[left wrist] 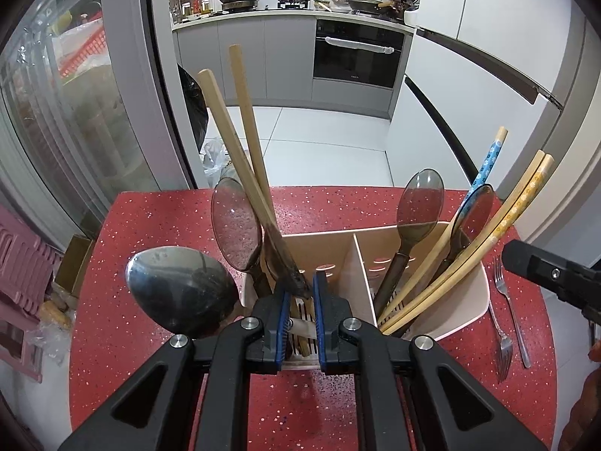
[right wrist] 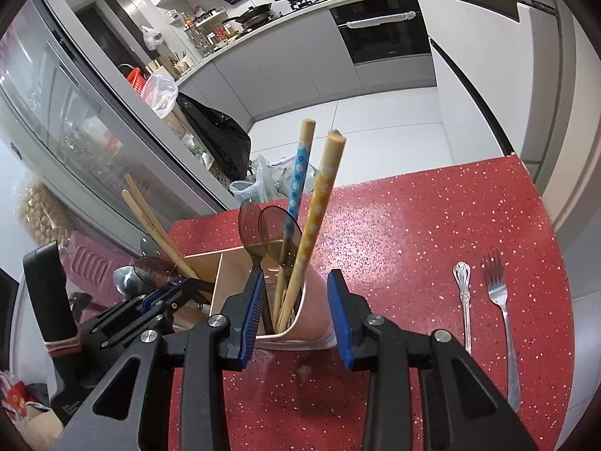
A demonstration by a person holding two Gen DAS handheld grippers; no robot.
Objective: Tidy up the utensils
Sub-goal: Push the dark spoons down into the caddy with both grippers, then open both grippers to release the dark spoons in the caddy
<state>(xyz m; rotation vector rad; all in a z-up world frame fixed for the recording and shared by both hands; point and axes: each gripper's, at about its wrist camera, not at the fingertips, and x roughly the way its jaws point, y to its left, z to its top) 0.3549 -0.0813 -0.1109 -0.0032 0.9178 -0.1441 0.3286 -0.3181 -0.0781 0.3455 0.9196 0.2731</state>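
A beige two-compartment utensil holder stands on the red speckled table. Its right compartment holds translucent spoons, patterned chopsticks and a blue chopstick. Its left compartment holds plain chopsticks, a translucent spoon and a metal spoon. My left gripper hovers at the left compartment's near rim, narrowly open around the chopstick tips. My right gripper is open, its fingers straddling the holder's right corner. A fork and a metal handle lie on the table to the right.
The table's rounded edge lies just beyond the fork. Pink crates and bags sit on the floor at left. A glass-fronted cabinet stands behind the table, with kitchen counters and an oven further back.
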